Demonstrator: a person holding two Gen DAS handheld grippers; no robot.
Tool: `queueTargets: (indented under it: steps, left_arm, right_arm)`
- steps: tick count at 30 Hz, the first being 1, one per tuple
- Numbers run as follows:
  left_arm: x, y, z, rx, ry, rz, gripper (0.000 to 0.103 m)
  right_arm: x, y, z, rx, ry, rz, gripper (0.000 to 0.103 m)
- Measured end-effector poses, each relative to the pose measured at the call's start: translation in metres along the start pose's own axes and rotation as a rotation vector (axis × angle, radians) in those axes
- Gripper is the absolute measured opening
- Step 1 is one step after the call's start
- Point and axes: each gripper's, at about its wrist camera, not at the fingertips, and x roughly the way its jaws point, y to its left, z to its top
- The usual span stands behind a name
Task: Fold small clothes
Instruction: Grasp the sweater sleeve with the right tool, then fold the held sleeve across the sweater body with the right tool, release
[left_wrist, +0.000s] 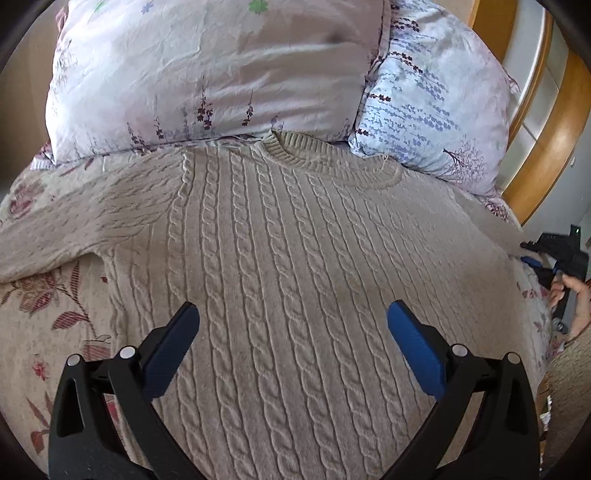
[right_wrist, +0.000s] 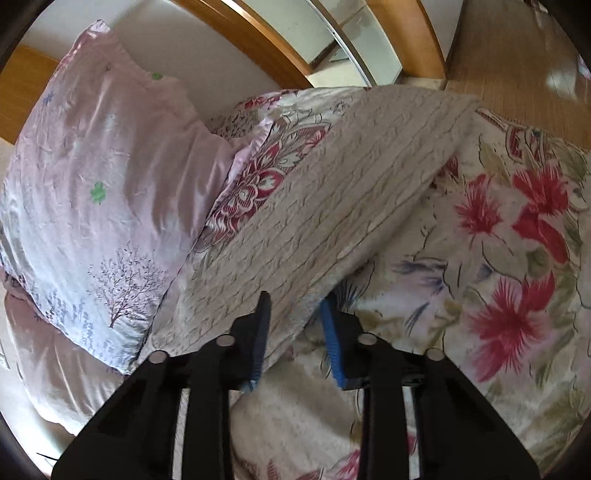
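Left wrist view: a beige cable-knit sweater (left_wrist: 280, 236) lies spread flat on a bed with a floral bedspread (left_wrist: 44, 295), its collar at upper centre against two pale floral pillows (left_wrist: 207, 74). A wooden headboard (left_wrist: 546, 155) curves down the right edge. The left tongs (left_wrist: 293, 314) hover over the sweater, released and empty. At far right, a hand (left_wrist: 570, 299) holds the right tongs (left_wrist: 532, 254). Right wrist view: a sweater sleeve runs diagonally from upper right to lower centre across the bedspread, wood flooring (right_wrist: 517, 55) at upper right. The right tongs grip the sleeve end.
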Motion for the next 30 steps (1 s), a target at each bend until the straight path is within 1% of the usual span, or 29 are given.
queueTargets:
  steps: [2, 5, 8, 11, 13, 16, 17, 19, 20, 22, 24, 26, 28, 29, 30]
  left_arm:
    - [0.003, 0.003, 0.001, -0.016, -0.002, -0.016, 0.101]
    - [0.005, 0.008, 0.003, -0.044, -0.009, -0.054, 0.101]
    - [0.004, 0.013, 0.005, -0.075, -0.029, -0.093, 0.101]
    - [0.0, 0.018, 0.008, -0.093, -0.05, -0.114, 0.101]
    - [-0.002, 0.021, 0.01, -0.104, -0.067, -0.119, 0.101]
    - [-0.004, 0.023, 0.015, -0.121, -0.078, -0.124, 0.101]
    - [-0.005, 0.024, 0.016, -0.128, -0.081, -0.123, 0.101]
    - [-0.005, 0.024, 0.017, -0.132, -0.087, -0.126, 0.101]
    - [-0.006, 0.024, 0.018, -0.132, -0.092, -0.126, 0.101]
    - [-0.008, 0.023, 0.017, -0.13, -0.097, -0.124, 0.101]
    - [-0.008, 0.022, 0.016, -0.128, -0.097, -0.126, 0.101]
    - [-0.008, 0.02, 0.016, -0.126, -0.091, -0.126, 0.101]
    - [-0.007, 0.02, 0.014, -0.123, -0.085, -0.128, 0.101]
    - [-0.007, 0.019, 0.014, -0.12, -0.08, -0.127, 0.101]
    - [-0.007, 0.02, 0.014, -0.118, -0.078, -0.127, 0.101]
  right_arm:
    - [0.002, 0.003, -0.002, -0.02, -0.017, -0.011, 0.017]
    - [0.002, 0.003, -0.003, -0.044, -0.031, -0.012, 0.011]
    - [-0.007, 0.016, -0.004, -0.107, -0.078, -0.007, 0.009]
    - [-0.029, 0.047, -0.008, -0.216, -0.156, 0.034, 0.009]
    - [-0.043, 0.068, -0.016, -0.277, -0.177, 0.073, 0.008]
    - [-0.057, 0.107, -0.036, -0.375, -0.171, 0.193, 0.008]
    - [-0.06, 0.121, -0.046, -0.413, -0.16, 0.227, 0.008]
    - [-0.059, 0.151, -0.074, -0.5, -0.11, 0.305, 0.008]
    - [-0.057, 0.159, -0.084, -0.527, -0.089, 0.322, 0.008]
    - [-0.04, 0.177, -0.115, -0.603, -0.002, 0.341, 0.008]
    - [-0.015, 0.185, -0.145, -0.65, 0.095, 0.313, 0.008]
    - [0.013, 0.183, -0.162, -0.655, 0.176, 0.265, 0.008]
    - [0.033, 0.177, -0.171, -0.626, 0.252, 0.233, 0.01]
    - [0.036, 0.175, -0.17, -0.605, 0.277, 0.226, 0.01]
    - [0.034, 0.171, -0.168, -0.584, 0.289, 0.237, 0.012]
